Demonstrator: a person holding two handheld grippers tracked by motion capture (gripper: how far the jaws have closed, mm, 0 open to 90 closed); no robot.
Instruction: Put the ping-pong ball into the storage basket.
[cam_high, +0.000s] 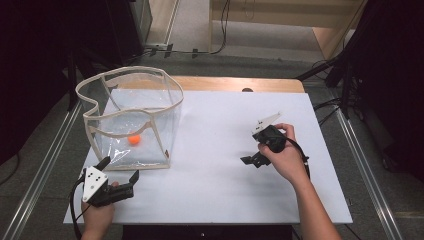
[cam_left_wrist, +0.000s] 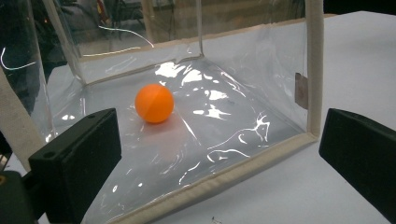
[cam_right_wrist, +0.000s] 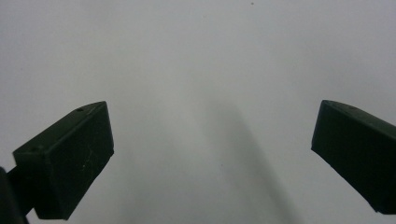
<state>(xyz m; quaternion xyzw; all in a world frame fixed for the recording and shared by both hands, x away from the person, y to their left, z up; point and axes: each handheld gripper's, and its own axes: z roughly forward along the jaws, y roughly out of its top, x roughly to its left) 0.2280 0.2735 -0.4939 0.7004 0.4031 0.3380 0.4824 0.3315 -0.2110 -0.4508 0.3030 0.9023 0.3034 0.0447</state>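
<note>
The left gripper (cam_high: 119, 170) sits at the lower left of the high view, its 2 jaws wide apart and holding nothing, aimed at the near bottom corner of the bag (cam_high: 170, 107). In the left gripper view the jaws frame the bag's cream-trimmed bottom edge (cam_left_wrist: 224, 179), close but not touching. The ball (cam_left_wrist: 154, 103) lies inside on the bag's clear floor, left of centre in that view; from above, the ball (cam_high: 133, 140) shows through the front wall. The right gripper (cam_high: 253, 161) is right of centre in the high view, well apart from the bag, jaws spread and empty over the bare white table (cam_right_wrist: 201, 70).
</note>
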